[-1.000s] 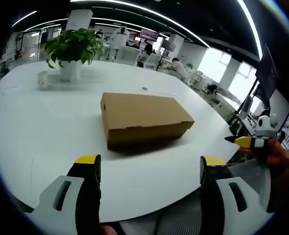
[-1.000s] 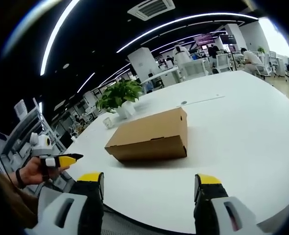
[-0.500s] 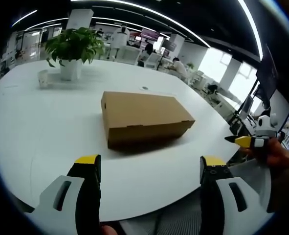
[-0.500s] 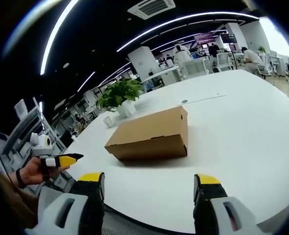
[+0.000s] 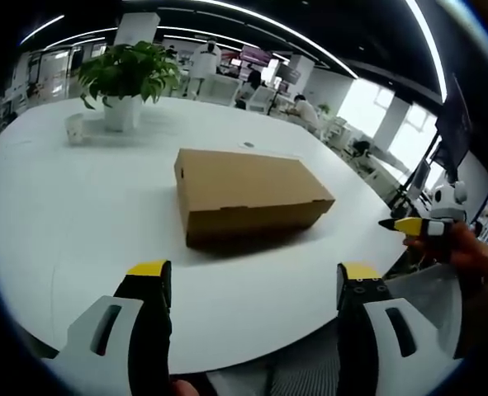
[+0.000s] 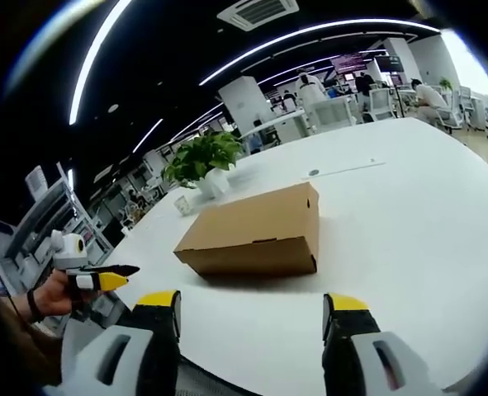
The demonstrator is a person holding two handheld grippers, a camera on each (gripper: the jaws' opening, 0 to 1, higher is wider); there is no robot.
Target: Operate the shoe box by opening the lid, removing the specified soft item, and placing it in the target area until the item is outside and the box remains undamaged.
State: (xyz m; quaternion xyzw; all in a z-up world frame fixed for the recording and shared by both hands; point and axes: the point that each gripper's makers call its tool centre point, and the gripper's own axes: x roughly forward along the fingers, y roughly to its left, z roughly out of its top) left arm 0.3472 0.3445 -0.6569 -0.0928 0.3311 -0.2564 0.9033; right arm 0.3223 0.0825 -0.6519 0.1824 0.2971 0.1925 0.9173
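1. One closed cardboard shoe box lies mid-desk, back from the near edge of the white desk; its contents are hidden by the lid.
2. Left claw hangs spread at the near edge, holding nothing.
3. Right claw is likewise spread and bare.
4. Potted plant and a small cup stand toward the far edge.

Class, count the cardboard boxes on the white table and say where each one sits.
1. The shoe box, lid closed, lies near the middle of the white table, in front of the potted plant.
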